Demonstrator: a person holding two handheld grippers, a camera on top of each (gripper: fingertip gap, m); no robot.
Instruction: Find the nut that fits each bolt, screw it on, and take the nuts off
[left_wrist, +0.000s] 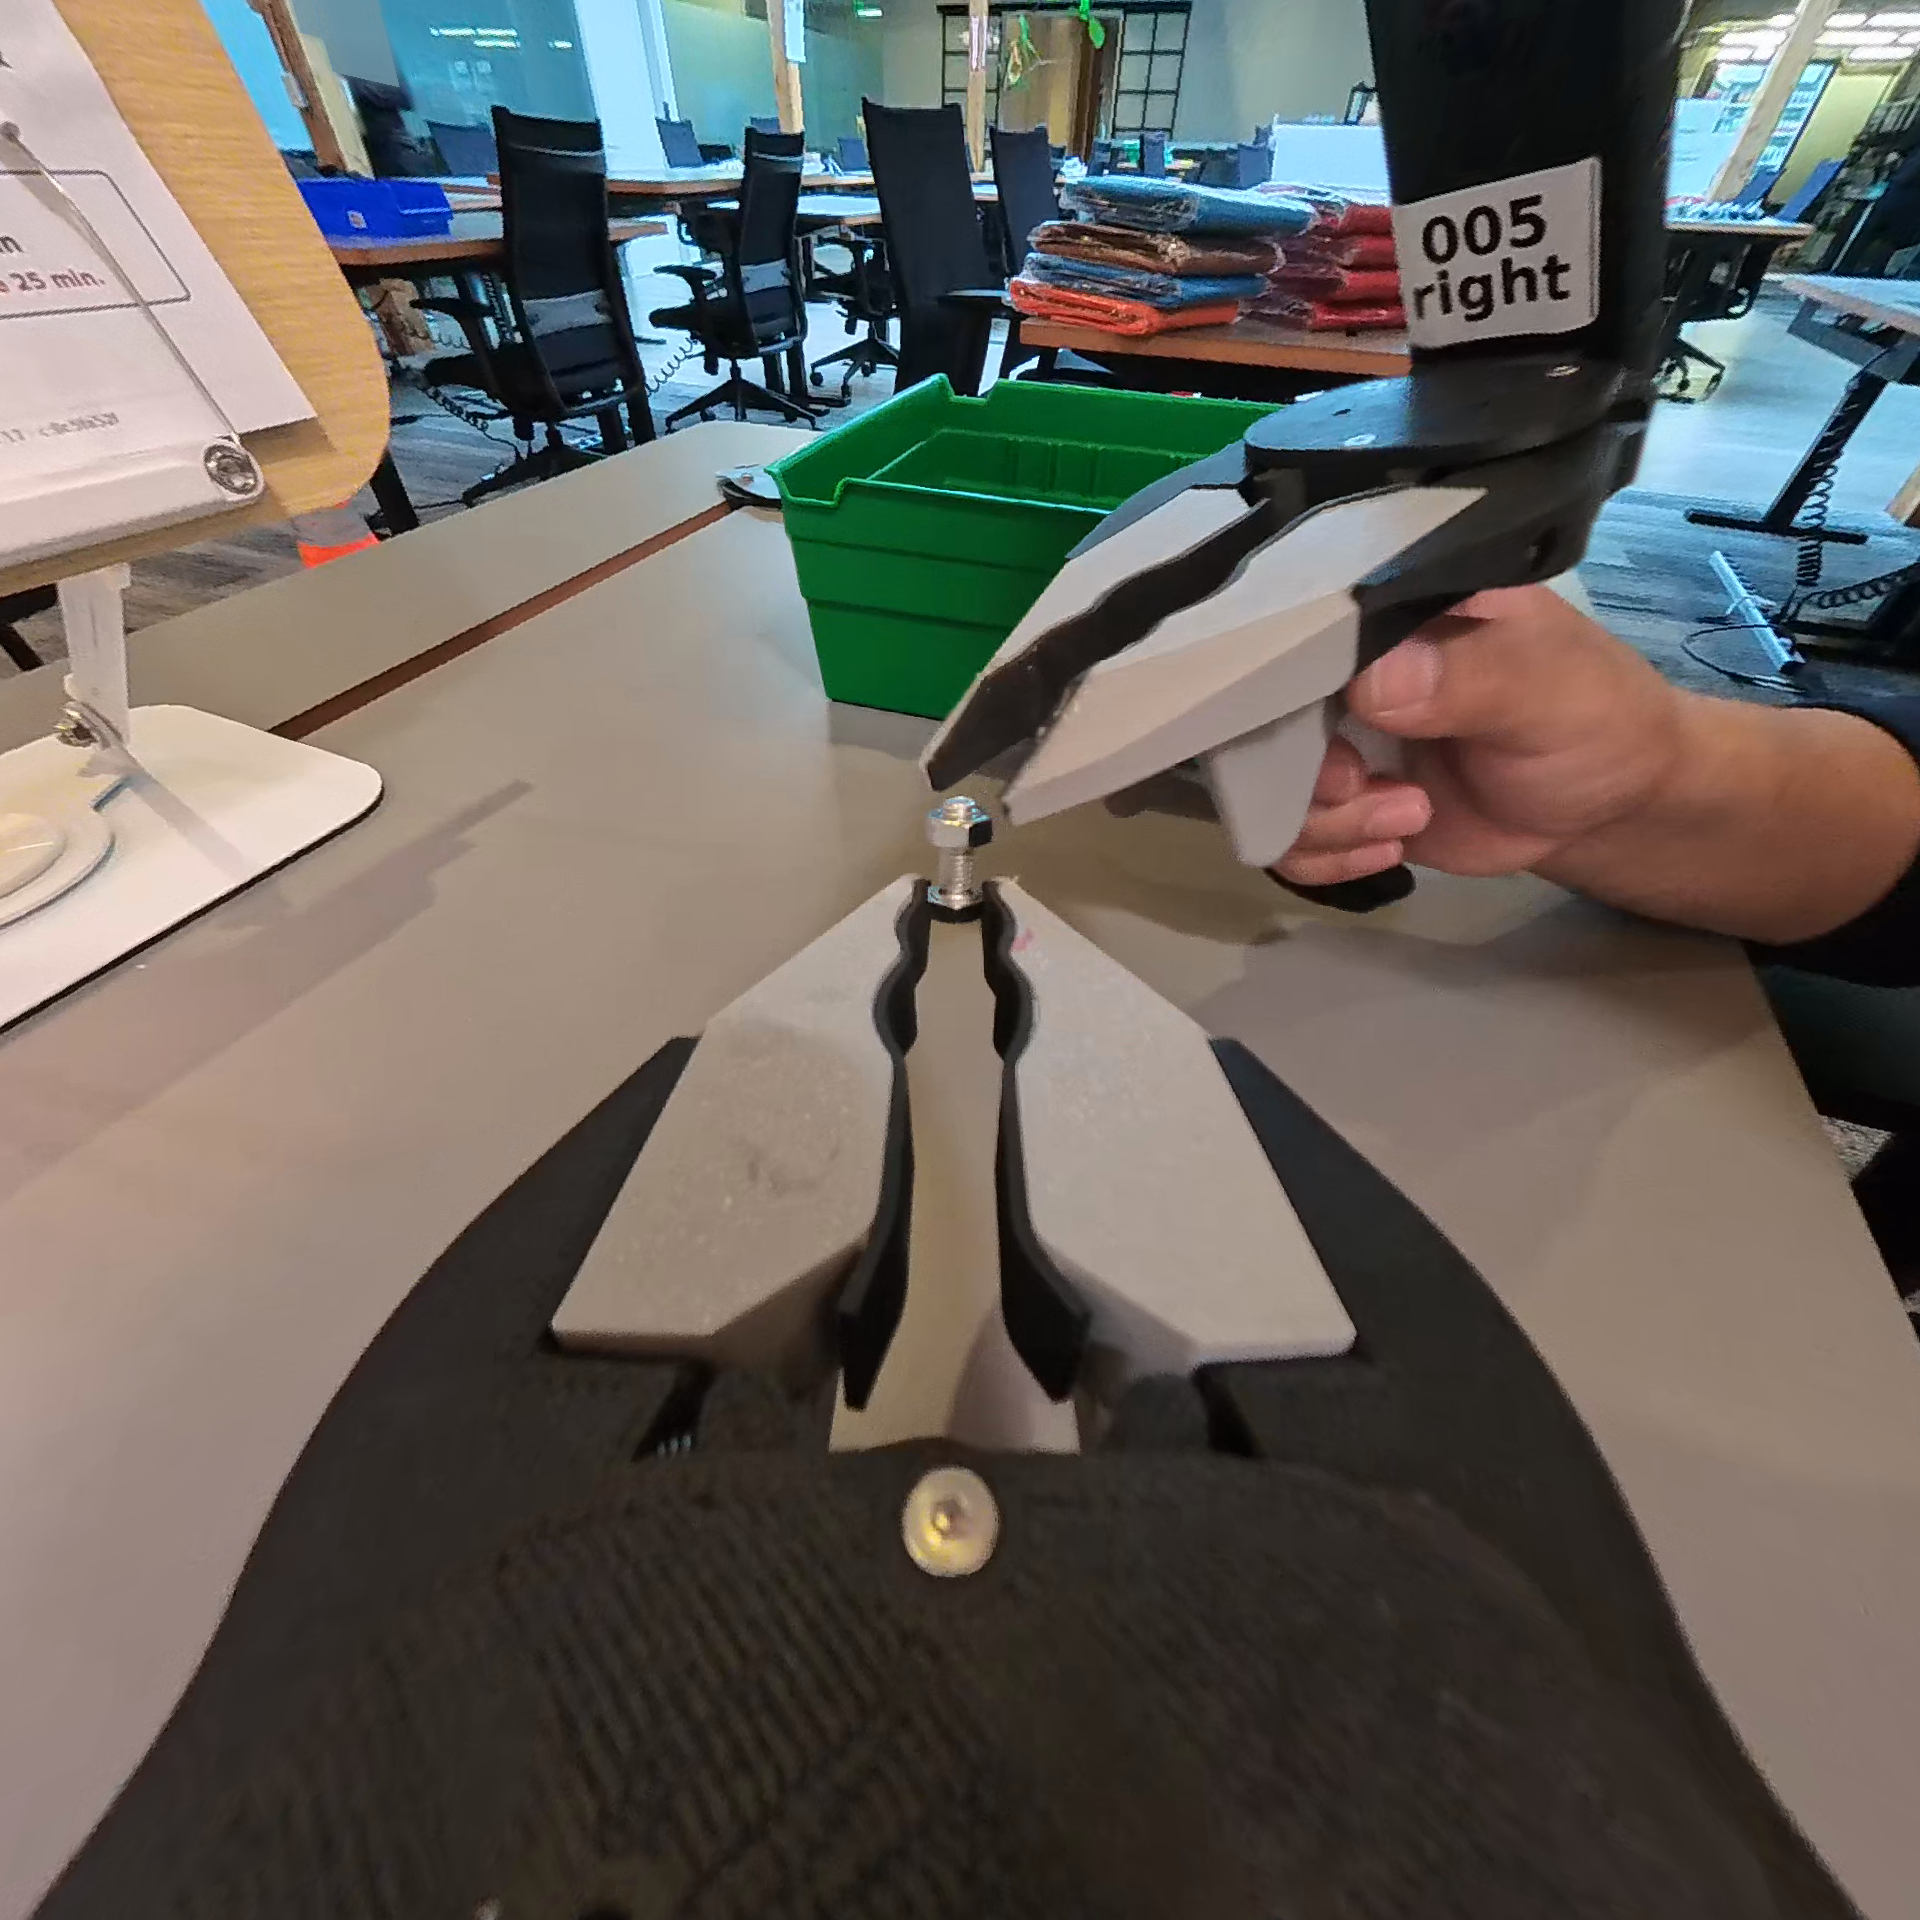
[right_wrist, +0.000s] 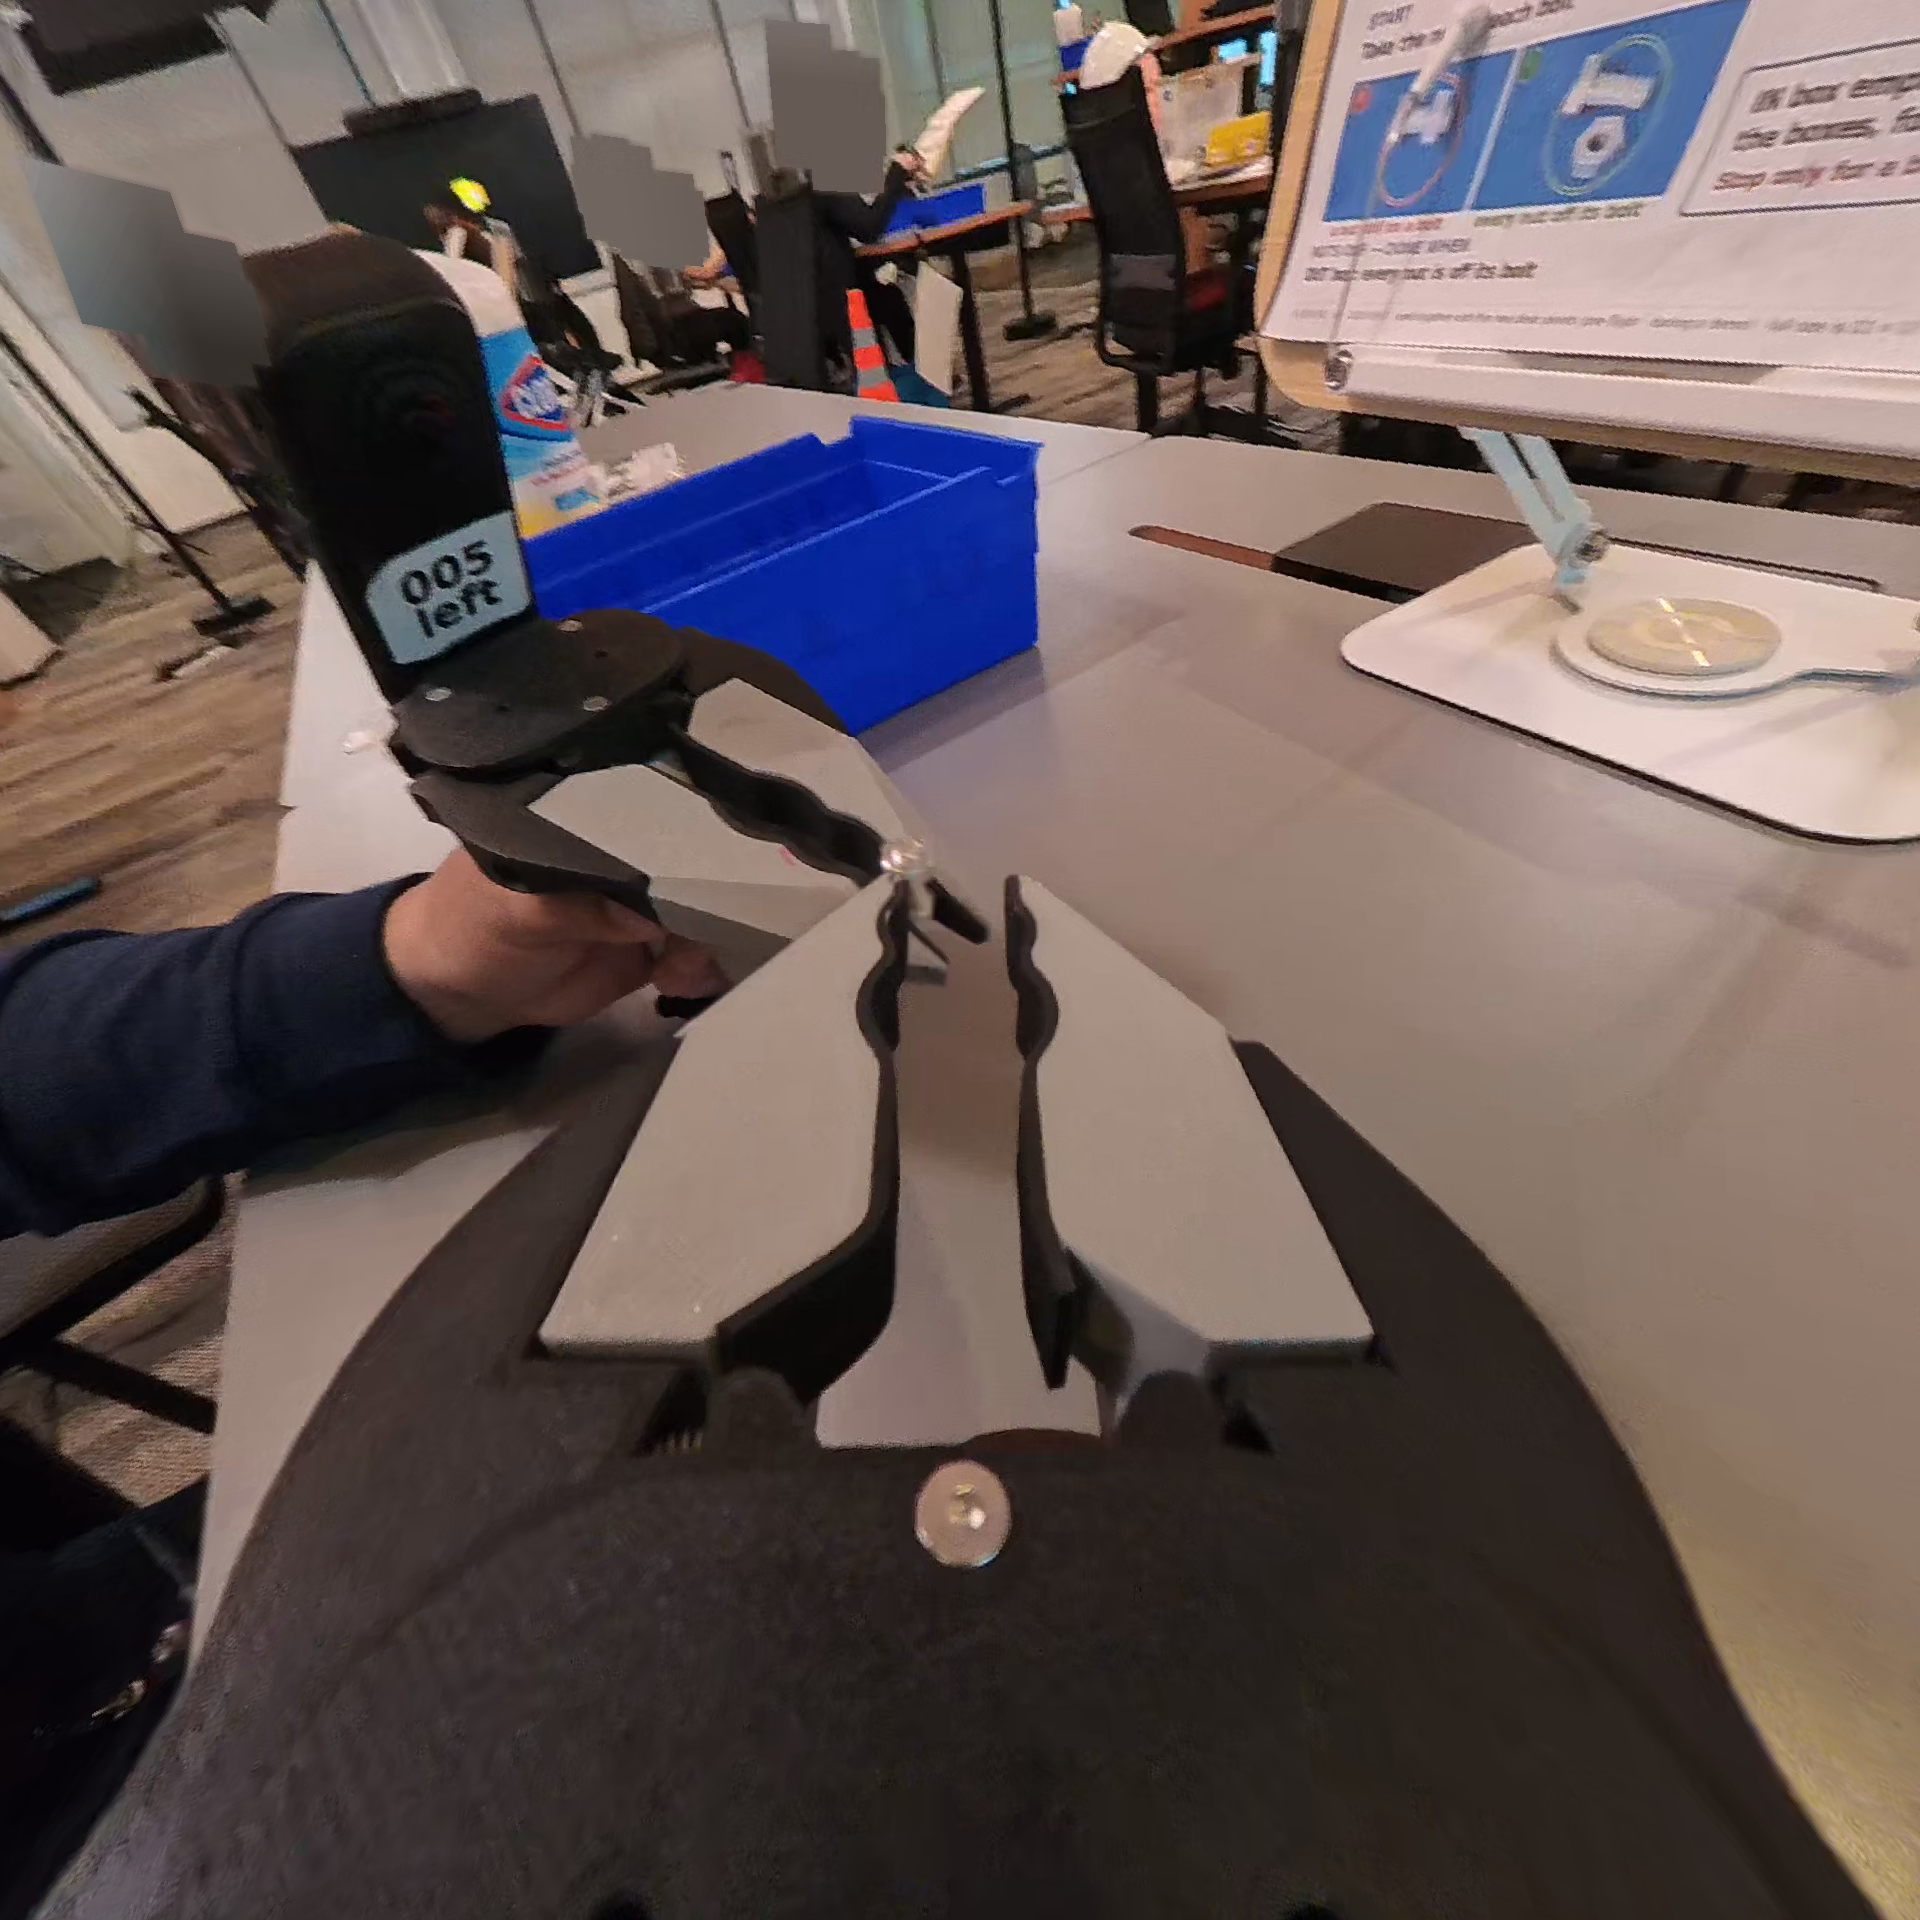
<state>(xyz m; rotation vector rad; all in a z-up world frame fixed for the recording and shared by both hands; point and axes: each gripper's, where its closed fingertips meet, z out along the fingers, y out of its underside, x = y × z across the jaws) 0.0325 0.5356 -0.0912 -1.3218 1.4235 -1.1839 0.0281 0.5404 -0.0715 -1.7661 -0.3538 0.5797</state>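
Holding the bolt (left_wrist: 958, 868) upright, we have its lower end pinched between the tips of the left gripper (left_wrist: 954, 902), thread end up, long axis vertical and square to the fingers' line. A silver hex nut (left_wrist: 960, 827) sits near the top of the thread, with a little of the bolt's tip showing above it. How many turns it is on, we cannot tell.

The right gripper (left_wrist: 982, 774) comes in from above and to the right of the left tongs, tips just over the nut, close to it but seemingly not on it. In its own view the jaws stand apart with a clear gap and nothing between them, and the nut end of the bolt (right_wrist: 902, 858) shows only as a small glint just beside the left fingertip (right_wrist: 883, 896).

We judge the step to be turning the nut on this bolt; whether it is going on or coming off, the pictures do not settle. The next move calls for bringing the right tips down around the nut's flats, closing, and twisting about the vertical axis while the left tongs hold firm.

Farther out: a green bin (left_wrist: 935, 540) beyond the right gripper, a blue bin (right_wrist: 831, 561) behind the left one, all on the grey table (left_wrist: 520, 831).
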